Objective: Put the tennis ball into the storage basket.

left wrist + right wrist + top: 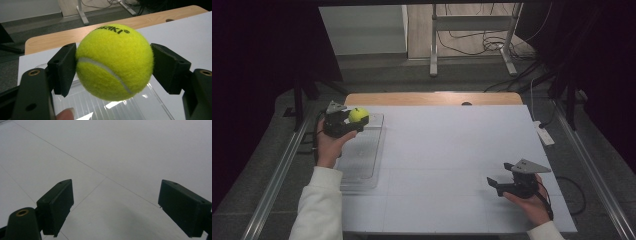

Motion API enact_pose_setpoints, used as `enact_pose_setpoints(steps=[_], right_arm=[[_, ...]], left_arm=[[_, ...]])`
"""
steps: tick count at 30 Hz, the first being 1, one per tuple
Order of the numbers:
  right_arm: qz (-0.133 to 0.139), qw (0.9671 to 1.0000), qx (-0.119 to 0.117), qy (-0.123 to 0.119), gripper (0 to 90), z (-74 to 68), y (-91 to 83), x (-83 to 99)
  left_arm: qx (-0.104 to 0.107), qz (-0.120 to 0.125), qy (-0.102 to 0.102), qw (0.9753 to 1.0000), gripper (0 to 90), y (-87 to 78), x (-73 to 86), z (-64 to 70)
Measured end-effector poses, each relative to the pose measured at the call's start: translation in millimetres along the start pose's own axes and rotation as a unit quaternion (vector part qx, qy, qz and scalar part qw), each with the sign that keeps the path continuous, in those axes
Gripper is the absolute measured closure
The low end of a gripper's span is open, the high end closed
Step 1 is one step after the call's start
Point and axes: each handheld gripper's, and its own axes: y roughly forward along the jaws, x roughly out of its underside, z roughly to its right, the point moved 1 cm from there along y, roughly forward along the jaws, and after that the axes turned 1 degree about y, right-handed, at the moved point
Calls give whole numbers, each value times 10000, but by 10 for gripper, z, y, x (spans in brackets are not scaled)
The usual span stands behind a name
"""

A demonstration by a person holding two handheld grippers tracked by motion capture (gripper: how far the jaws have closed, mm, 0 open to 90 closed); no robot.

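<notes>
A person stands at a white table (452, 165), holding a claw in each hand. In the high view, the left claw (357, 121) sits in the left part of the frame, a little above the middle, and is clamped on a yellow tennis ball (358, 114). The ball is held over the far end of a clear plastic tray (362, 160), which lies along the table's left edge.

In the left gripper view, the tennis ball (114, 61) sits in the centre of the frame, pressed between the two black jaws of the left claw (114, 70), one touching each side. Black lettering runs across the top of the ball and a white seam curves over its front. The ribbed clear tray (100, 107) shows beneath it, and a fingertip pokes in at the bottom edge.

The right claw (496, 185) is at the lower right of the high view, held low over bare table, well apart from the ball. In the right gripper view, the right claw (116, 207) has its jaws spread wide with nothing between them, only white tabletop (125, 157) beyond.
</notes>
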Motion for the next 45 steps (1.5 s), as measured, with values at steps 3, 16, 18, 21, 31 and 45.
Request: enact_pose_setpoints(steps=[3,16,18,21,31,45], right_arm=[[-4,10000,-3,1,137,-1,3,1],[-30,10000,-6,-8,137,4,7,2],[-24,10000,-6,-7,137,3,10,3],[-13,10000,8,4,137,5,4,2],[10,10000,14,11,137,3,-6,-2],[19,10000,1,12,137,0,-6,-7]], left_arm=[[-21,6,-29,10000,264,0,8,-32],[-206,-67,-86,9997,264,35,23,-114],[-226,-78,-96,9997,264,44,24,-130],[-259,-109,-110,9995,264,61,19,-161],[-443,-258,-202,9985,264,140,-11,-234],[-676,-585,-315,9955,264,261,-37,-378]])
